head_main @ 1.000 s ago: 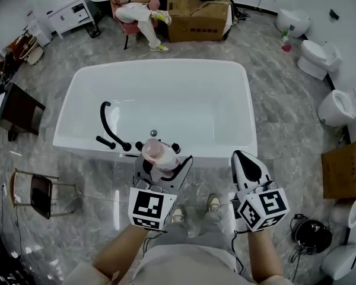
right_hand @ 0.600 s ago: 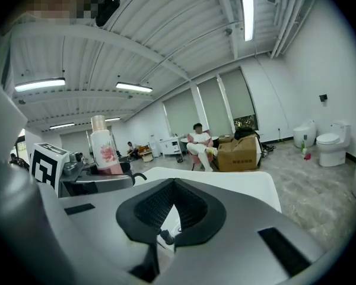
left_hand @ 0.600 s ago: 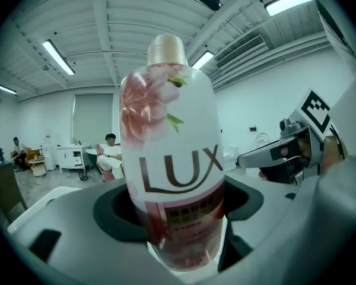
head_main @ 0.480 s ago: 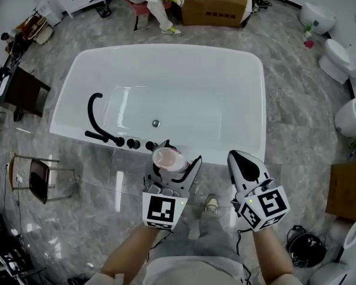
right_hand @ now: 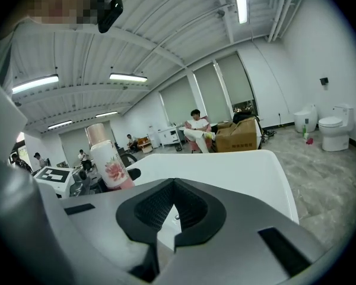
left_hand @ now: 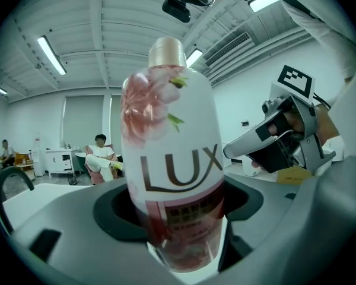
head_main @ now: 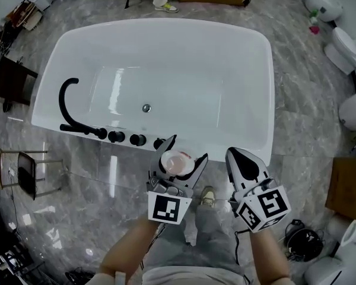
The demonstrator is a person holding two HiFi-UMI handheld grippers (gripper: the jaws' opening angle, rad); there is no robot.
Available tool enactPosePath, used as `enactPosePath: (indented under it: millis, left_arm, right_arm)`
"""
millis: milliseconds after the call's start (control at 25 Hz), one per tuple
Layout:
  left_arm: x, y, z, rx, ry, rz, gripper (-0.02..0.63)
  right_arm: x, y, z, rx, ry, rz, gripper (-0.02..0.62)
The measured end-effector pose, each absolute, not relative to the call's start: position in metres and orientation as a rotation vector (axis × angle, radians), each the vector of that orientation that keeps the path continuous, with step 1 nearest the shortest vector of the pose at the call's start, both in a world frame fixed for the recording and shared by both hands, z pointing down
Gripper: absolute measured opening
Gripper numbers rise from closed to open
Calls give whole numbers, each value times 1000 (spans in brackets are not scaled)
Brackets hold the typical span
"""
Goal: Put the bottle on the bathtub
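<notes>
A white and pink LUX bottle (left_hand: 172,159) with a pink cap stands upright between the jaws of my left gripper (left_hand: 178,233), which is shut on its lower body. From the head view the bottle (head_main: 177,161) shows cap-up, with the left gripper (head_main: 186,152) just in front of the near rim of the white bathtub (head_main: 249,142). My right gripper (head_main: 244,159) hangs beside it to the right, shut and holding nothing. In the right gripper view the jaws (right_hand: 174,189) meet at the tip, with the bottle (right_hand: 110,159) at left and the bathtub (right_hand: 225,171) ahead.
A black faucet (head_main: 68,103) and black knobs (head_main: 126,138) sit on the tub's near-left rim. Toilets (head_main: 351,111) and a cardboard box (head_main: 347,183) stand at right, a small stool (head_main: 28,180) at left. A seated person (right_hand: 197,129) is beyond the tub.
Both grippers and the bottle have come closer to the tub's near rim. The bottle now stands more upright, cap toward the head camera. The right gripper stays shut.
</notes>
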State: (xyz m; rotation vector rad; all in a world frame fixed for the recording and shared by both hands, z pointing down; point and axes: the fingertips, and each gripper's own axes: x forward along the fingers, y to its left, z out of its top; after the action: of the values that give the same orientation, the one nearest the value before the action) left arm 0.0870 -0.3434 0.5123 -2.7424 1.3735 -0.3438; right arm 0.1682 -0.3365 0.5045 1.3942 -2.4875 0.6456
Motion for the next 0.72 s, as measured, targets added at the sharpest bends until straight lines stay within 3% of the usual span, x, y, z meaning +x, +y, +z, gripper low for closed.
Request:
enactPosePath:
  millis: [720]
  left_arm:
    - [99,-365,657,-2707,1393,-383,368]
  right_arm:
    - [178,-348,641,1362,-2392,750,28]
